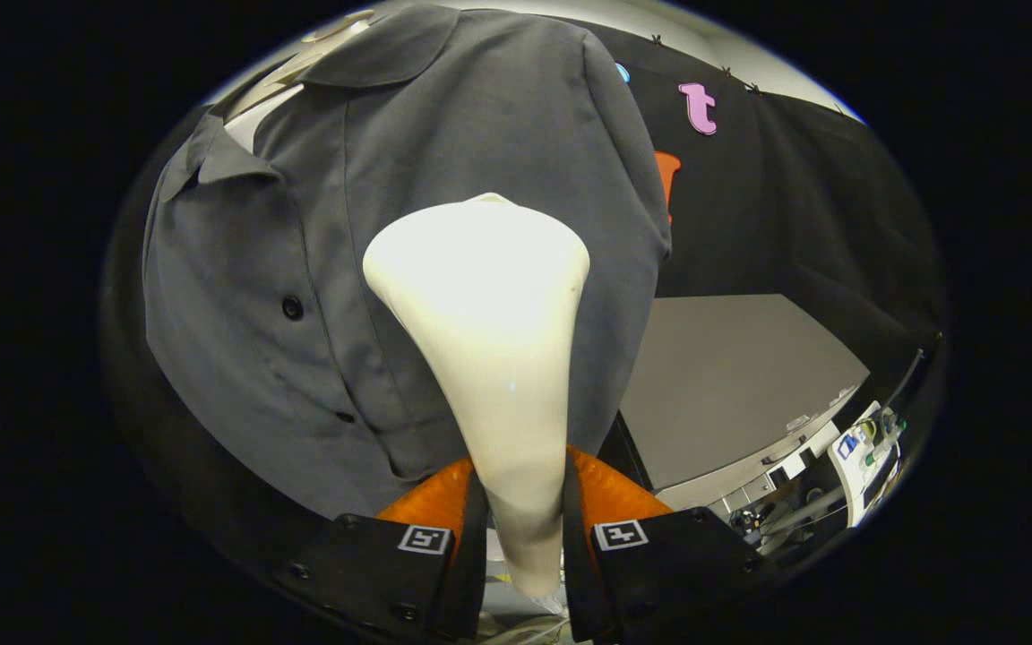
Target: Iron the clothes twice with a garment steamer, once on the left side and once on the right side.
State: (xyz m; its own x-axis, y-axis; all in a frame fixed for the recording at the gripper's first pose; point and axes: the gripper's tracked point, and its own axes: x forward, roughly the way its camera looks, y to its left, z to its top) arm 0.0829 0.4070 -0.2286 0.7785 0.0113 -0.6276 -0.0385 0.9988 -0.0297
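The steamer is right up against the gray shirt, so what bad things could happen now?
1. The tongs pinch only the narrow handle of the white steamer; its wide head is far ahead, so it might twist or slip.
2. The head sits near the shirt buttons and could snag one.
3. Lingering in one spot might leave the cloth damp or marked.
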